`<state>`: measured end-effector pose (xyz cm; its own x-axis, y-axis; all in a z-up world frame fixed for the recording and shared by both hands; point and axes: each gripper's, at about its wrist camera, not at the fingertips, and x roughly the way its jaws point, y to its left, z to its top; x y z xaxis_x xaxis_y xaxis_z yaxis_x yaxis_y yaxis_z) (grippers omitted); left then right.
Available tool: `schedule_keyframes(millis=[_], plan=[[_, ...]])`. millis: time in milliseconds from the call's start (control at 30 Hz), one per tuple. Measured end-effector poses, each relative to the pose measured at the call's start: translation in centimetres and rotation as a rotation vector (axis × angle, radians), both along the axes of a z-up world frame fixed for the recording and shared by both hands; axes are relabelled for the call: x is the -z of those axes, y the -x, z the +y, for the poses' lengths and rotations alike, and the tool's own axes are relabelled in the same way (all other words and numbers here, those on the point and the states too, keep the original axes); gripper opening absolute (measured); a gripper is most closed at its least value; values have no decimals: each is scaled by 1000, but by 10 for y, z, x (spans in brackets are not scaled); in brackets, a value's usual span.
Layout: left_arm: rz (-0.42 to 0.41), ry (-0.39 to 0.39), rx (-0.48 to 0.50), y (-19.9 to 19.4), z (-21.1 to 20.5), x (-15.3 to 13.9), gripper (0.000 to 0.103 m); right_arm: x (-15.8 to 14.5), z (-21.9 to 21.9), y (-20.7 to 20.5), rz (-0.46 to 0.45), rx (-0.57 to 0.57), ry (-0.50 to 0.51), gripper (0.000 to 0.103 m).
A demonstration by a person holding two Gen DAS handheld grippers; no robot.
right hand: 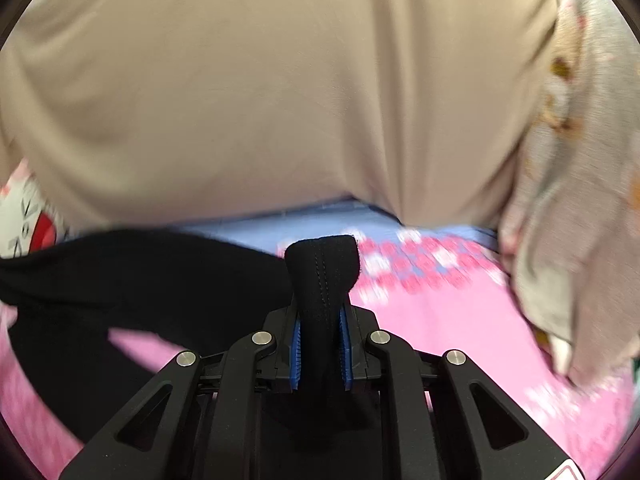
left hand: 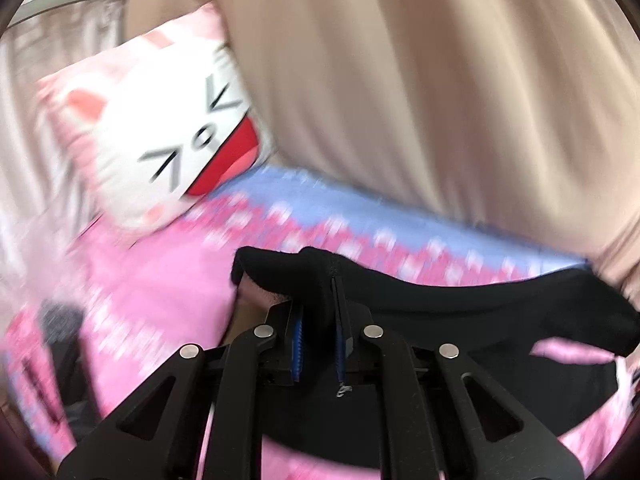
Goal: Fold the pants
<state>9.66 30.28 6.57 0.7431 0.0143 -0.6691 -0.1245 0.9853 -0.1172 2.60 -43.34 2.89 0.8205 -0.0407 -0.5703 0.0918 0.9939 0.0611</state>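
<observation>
Black pants (left hand: pixel 460 312) hang stretched between your two tools, lifted above the pink bed sheet (left hand: pixel 160 280).

Your left tool (left hand: pixel 320 344) is clenched on a bunched edge of the pants at lower centre of its view, the cloth running off to the right edge of the frame; your right tool (right hand: pixel 322 352) is clamped on a stitched fold that sticks up above its blue pads (right hand: pixel 295 354), the rest of the pants trailing toward the lower left. Behind them, beige cloth (right hand: pixel 260 100) fills the upper part of both views. A white cat-face pillow (left hand: pixel 168 132) lies at the left in the left view. At the right edge of the right view hangs a grey patterned fabric (right hand: pixel 568 200). Both pictures are blurred.
</observation>
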Motion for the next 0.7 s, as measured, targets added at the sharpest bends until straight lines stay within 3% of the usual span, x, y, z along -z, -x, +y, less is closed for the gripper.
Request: schedule_keyframes(millis=[133,233,267,300,367,400,467,500,567,700], plan=[[182,-78,-67,32,6,61,15,47,-5,48,127,-2,8,15],[335,-37,-149,38,15,109,22,89,-17,73,226,27,-22,24],[348,-25,-171,42,18,115,25,98,-23,82,251,34,-55,29],[338,-28,-200,49,16,112,29,99,-25,89,252,39,-68,32],[262,-96,-251,60,5,85,48,90,-26,110,228,58,-67,60],[204,-148,-277,68,-4,68,55,79,-27,124,191,78,-47,64],[99,-242,-337,82,-15,40,91,64,-31,139,139,89,-44,69],[8,-289,-374,92,-26,18,94,54,-36,147,103,87,-63,69],[-98,-320,-372,104,-48,-8,95,39,-40,159,46,105,-100,70],[-132,-237,-182,103,-95,-21,95,31,-55,159,-18,101,-247,70]])
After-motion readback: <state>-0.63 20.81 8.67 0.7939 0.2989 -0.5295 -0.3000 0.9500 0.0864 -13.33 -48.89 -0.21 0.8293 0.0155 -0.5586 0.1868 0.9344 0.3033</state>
